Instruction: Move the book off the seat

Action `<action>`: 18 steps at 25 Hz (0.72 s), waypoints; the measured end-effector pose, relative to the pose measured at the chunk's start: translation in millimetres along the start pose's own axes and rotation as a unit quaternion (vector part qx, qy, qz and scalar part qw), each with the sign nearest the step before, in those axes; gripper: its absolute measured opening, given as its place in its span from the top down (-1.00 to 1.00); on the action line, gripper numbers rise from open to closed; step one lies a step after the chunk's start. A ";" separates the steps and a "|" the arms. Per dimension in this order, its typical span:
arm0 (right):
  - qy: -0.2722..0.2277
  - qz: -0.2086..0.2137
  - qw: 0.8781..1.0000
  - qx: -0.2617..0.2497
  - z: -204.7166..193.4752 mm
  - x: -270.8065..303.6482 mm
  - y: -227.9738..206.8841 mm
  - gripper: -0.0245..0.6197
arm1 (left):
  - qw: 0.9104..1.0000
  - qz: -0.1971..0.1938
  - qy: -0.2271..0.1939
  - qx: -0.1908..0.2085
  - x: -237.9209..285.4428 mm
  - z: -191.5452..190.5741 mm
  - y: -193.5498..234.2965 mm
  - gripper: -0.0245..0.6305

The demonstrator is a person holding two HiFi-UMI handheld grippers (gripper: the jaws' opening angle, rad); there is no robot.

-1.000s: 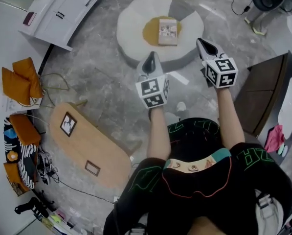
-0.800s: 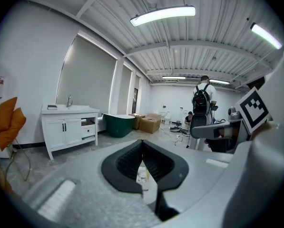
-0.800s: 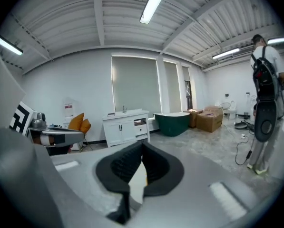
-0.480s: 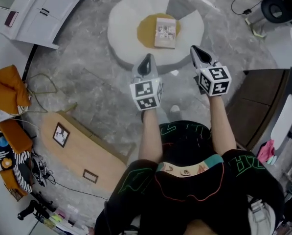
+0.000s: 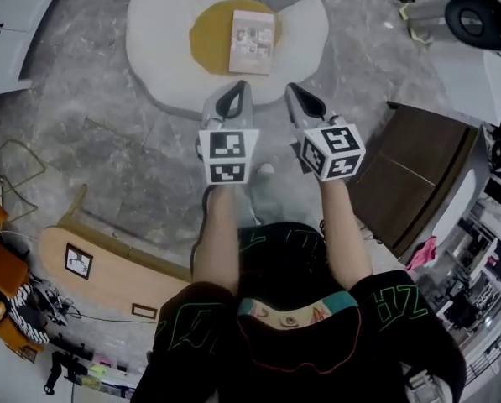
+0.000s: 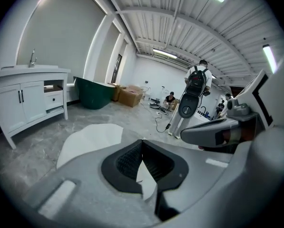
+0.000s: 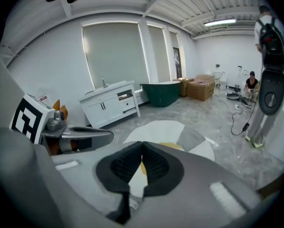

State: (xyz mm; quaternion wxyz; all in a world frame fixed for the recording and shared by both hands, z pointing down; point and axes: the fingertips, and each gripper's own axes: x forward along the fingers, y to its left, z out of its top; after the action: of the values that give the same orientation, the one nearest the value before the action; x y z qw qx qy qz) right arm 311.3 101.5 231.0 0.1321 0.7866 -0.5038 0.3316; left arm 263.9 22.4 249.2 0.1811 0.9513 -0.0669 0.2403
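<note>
The person is closing in on the seat (image 5: 153,53), a white floor cushion with a yellow middle, and it is now lying much nearer the two arms than a second ago. The book (image 5: 253,42) is resting flat on that yellow middle, untouched. The left hand-held gripper (image 5: 231,101) and the right hand-held gripper (image 5: 303,103) are both clenched on nothing, their tips reaching about to the seat's near edge. The approach is looking nearly done; the jaws will need opening before any pick-up.
</note>
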 end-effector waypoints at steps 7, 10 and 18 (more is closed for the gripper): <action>0.033 -0.010 0.999 0.022 -51.0 42.6 -39.3 0.91 | 0.999 -0.014 0.038 -0.001 62.1 -44.7 20.1 0.89; 0.043 0.004 0.999 0.024 -75.0 69.5 -56.8 0.91 | 0.998 -0.015 0.060 -0.014 93.5 -76.5 26.6 0.89; 0.080 0.006 0.994 0.072 -158.9 153.2 -114.9 0.91 | 0.990 -0.012 0.133 -0.035 170.3 -173.9 43.0 0.89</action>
State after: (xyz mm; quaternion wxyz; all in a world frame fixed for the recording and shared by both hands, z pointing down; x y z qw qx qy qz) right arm 392.5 132.2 464.2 0.1134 0.7621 -0.4710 0.4295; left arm 328.5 41.3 487.0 0.2245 0.9047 -0.0393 0.3601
